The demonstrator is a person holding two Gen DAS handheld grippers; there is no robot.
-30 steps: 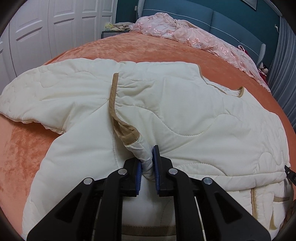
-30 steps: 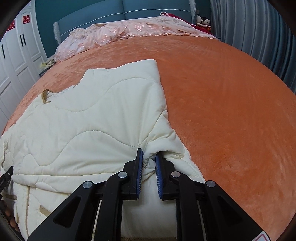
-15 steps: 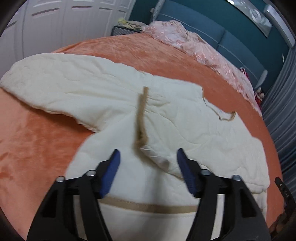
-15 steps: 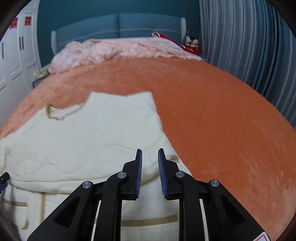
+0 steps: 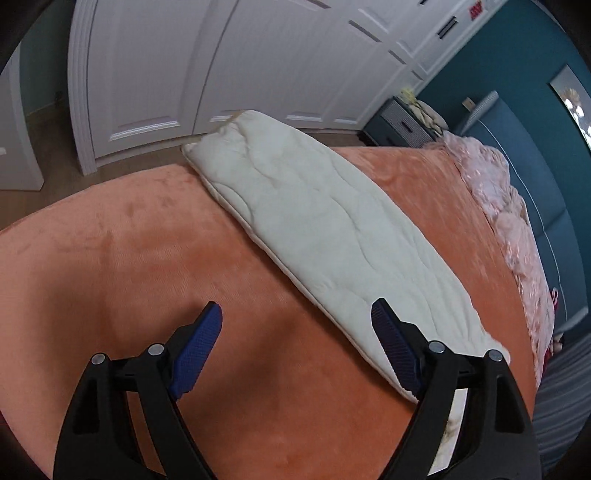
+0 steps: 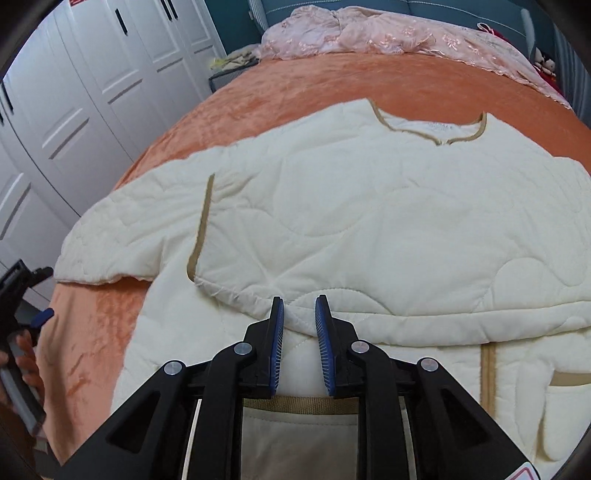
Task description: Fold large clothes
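A cream quilted jacket [image 6: 369,221] with tan trim lies on the orange bed [image 6: 295,85], one sleeve folded across its chest and the other sleeve [image 5: 325,236] stretched out to the left. My left gripper [image 5: 295,332] is wide open and empty, above the bedspread beside that outstretched sleeve; it also shows at the left edge of the right wrist view [image 6: 22,295]. My right gripper [image 6: 299,314] hovers over the folded sleeve's lower edge, jaws slightly apart with nothing between them.
A pink lacy garment [image 6: 388,33] lies along the blue headboard [image 5: 517,155]. White wardrobe doors [image 5: 221,66] stand left of the bed, with a dark nightstand [image 5: 402,127] in the corner. The bed's left edge [image 5: 92,195] drops to the wooden floor.
Both grippers let go of the folded sleeve. My left gripper opened wide and swung left to the outstretched sleeve. My right gripper pulled back and shifted left over the jacket.
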